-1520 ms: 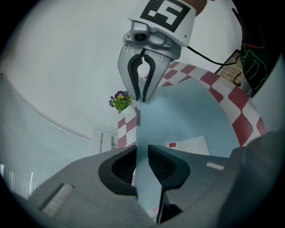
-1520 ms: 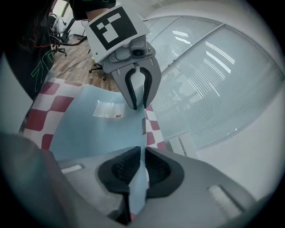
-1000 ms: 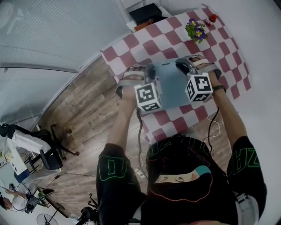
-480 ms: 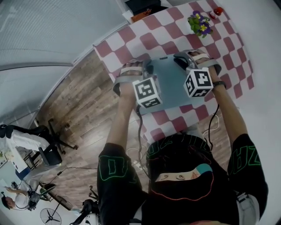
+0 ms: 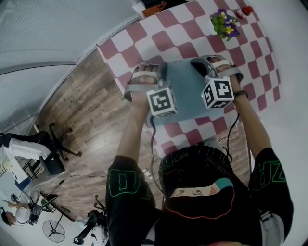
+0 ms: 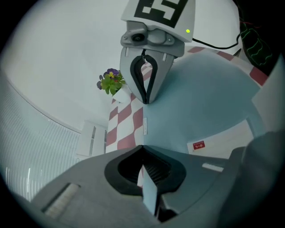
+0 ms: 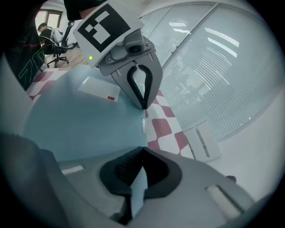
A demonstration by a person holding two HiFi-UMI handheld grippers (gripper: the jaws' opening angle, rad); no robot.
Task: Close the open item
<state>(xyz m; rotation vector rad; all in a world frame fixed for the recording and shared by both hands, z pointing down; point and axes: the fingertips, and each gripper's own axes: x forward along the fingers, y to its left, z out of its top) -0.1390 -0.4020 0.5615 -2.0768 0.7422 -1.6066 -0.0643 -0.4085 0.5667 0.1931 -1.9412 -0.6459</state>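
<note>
A flat blue-grey lid lies nearly level over the checked tablecloth. It carries a white sticker. My left gripper is at its far left corner and my right gripper at its far right corner. In the left gripper view a thin pale strip of the lid's edge sits between my left gripper pads. The right gripper view shows the same for my right gripper. Both have just been closing and are shut on that edge. Each view shows the other gripper, the right and the left, pinching the edge.
A small pot of purple and yellow flowers stands at the table's far right, with a red object behind it. Wooden floor lies to the left, with an office chair. A white wall unit is beyond the table.
Both hands have sunk with the lid, which now lies flatter on the table. The jaws have pinched in on the lid's far edge.
</note>
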